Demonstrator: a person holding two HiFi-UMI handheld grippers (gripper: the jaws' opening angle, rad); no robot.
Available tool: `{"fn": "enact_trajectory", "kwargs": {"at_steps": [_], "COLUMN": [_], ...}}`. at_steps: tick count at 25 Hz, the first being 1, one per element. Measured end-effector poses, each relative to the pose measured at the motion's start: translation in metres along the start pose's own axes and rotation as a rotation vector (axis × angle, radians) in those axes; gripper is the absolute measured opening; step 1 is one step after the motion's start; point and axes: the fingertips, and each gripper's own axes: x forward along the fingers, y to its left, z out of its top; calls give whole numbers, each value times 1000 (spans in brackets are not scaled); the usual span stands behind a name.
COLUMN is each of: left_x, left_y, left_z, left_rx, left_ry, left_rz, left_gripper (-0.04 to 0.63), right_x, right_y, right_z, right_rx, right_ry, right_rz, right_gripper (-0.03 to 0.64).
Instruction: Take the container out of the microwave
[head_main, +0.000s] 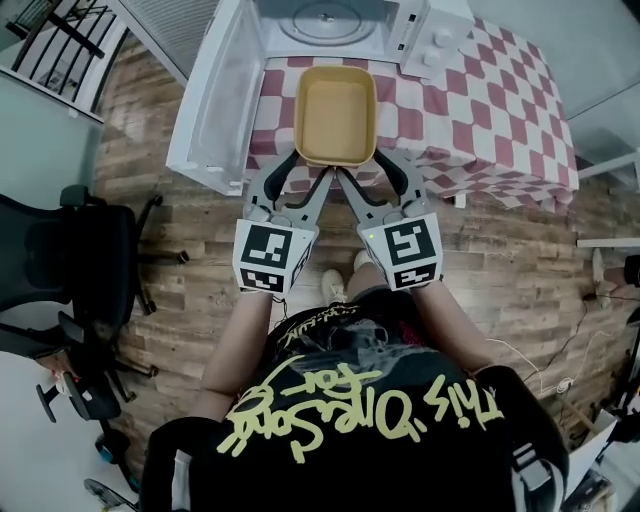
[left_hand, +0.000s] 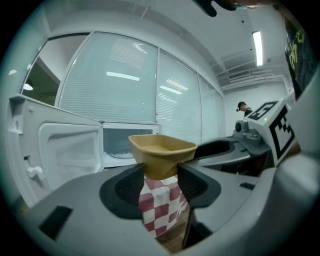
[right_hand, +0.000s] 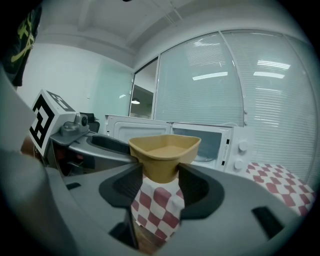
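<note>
Container (head_main: 336, 115) out of the microwave (head_main: 330, 40), gripped by both tongs above the table (head_main: 500, 110).

The table is covered by a red-and-white checked cloth (head_main: 470, 70). The white microwave at its far end is cut off by the top edge of the head view, so only the cavity floor with its glass plate (head_main: 325, 18) and the knobs (head_main: 441, 38) show. Its door (head_main: 215, 100) hangs wide open to the left. The tan, empty container sits in front of the opening, near the table's front edge. Whether its base rests on the cloth or clears it cannot be told. The left tongs (head_main: 305, 168) and right tongs (head_main: 370, 168) each clamp a near corner, and their pads cover the wall there.
</note>
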Motion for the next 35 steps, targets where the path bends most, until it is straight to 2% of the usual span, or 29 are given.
{"fn": "enact_trajectory", "kwargs": {"at_steps": [11,17,26,35], "left_x": [-10,-18,-31,-47], "left_y": [-22,-33,-50,-88], "left_z": [-4,0,13,17], "left_rx": [-36,-7,17,-4], "left_ry": [3,-8,-18,-33], "left_rz": [-30,-39,-19,0], "left_gripper": [210,210,210,210], "right_x": [-24,-38,-57,-98], "right_y": [4,6,8,7], "right_z": [-7,-6,0,-3], "right_rx": [-26,7,17,13], "right_ry": [14,-12,-41,-45], "right_rz": [-13,-19,14,43], "right_gripper": [225,225,225,224]}}
